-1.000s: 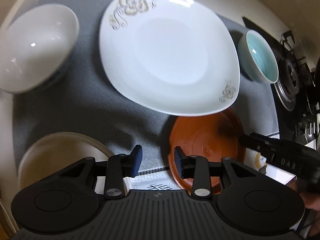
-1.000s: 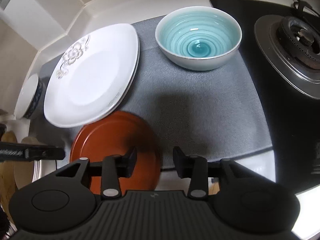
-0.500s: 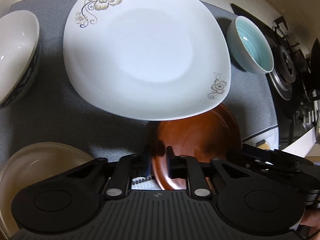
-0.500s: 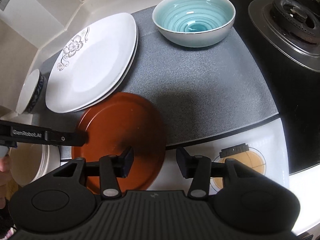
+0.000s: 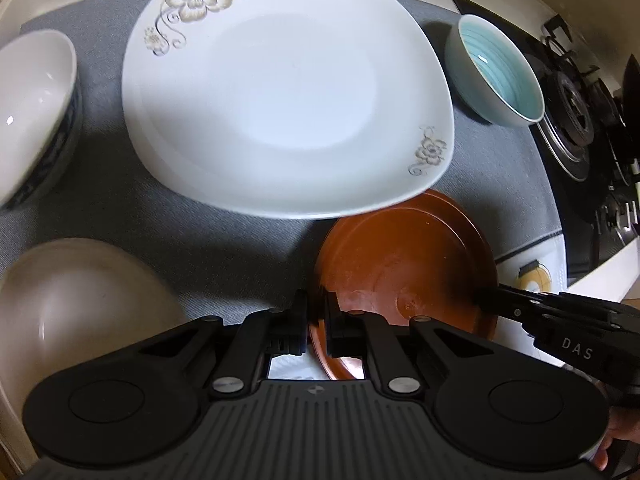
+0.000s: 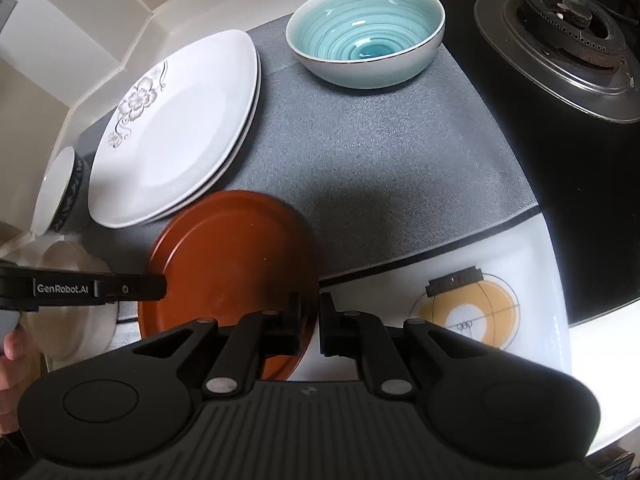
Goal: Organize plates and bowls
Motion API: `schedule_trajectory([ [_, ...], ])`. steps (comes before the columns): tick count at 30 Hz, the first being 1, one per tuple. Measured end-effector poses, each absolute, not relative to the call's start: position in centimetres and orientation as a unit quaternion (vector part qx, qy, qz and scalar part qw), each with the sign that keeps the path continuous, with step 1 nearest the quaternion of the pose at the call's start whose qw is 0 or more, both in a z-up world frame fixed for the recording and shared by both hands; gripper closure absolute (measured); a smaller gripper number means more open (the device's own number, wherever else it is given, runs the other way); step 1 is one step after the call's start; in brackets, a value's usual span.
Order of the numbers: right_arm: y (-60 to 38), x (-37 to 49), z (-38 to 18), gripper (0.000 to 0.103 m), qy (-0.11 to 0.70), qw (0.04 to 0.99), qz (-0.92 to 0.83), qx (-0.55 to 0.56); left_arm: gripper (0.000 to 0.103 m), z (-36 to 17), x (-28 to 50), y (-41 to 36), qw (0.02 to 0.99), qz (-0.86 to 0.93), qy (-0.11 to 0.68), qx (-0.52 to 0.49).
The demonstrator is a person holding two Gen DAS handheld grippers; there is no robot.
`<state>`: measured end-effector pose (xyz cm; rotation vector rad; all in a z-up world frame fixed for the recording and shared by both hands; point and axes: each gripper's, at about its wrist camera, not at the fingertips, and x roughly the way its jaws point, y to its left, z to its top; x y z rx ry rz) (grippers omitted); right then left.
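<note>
Spread over the counter (image 6: 532,264), a grey mat (image 6: 384,152) carrying everything. Largest, stacked white floral plates (image 5: 288,96) at mat's far left. Next, brown plate (image 5: 404,280) at the near edge, partly under the floral stack's rim, pinched at opposite rims: left claw (image 5: 317,320) clamped on its left edge, right claw (image 6: 309,322) clamped on its right edge, both reaching in low from the front. Then beige bowl (image 5: 76,296) near left, white bowl (image 5: 28,108) far left, teal bowl (image 6: 364,52) at the back beside the gas burner (image 6: 568,12).
</note>
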<state>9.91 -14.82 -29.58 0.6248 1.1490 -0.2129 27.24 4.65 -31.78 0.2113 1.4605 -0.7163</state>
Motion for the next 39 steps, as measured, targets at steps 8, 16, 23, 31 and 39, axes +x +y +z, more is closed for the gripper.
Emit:
schedule_trajectory([
  [8,-14.6,9.7,-29.9,0.083,0.547,0.785,-0.113,0.268,0.094,-32.1,26.5,4.3,0.682,-0.334,0.642,0.102],
  [16,-12.3,9.9,-29.7,0.088,0.549,0.807,-0.114,0.186,0.094,-31.6,24.8,4.2,0.698,-0.341,0.615,0.137],
  [23,-14.9,8.1,-28.3,0.092,0.541,0.785,-0.112,0.280,0.094,-29.9,24.5,6.4,0.668,-0.350,0.651,0.082],
  [31,-14.6,7.0,-24.8,0.098,0.487,0.816,-0.099,0.296,0.094,-26.6,24.6,7.5,0.700,-0.347,0.619,0.075],
  [39,-13.8,7.7,-23.5,0.097,0.477,0.828,-0.099,0.277,0.094,-23.9,24.5,7.8,0.738,-0.352,0.570,0.085],
])
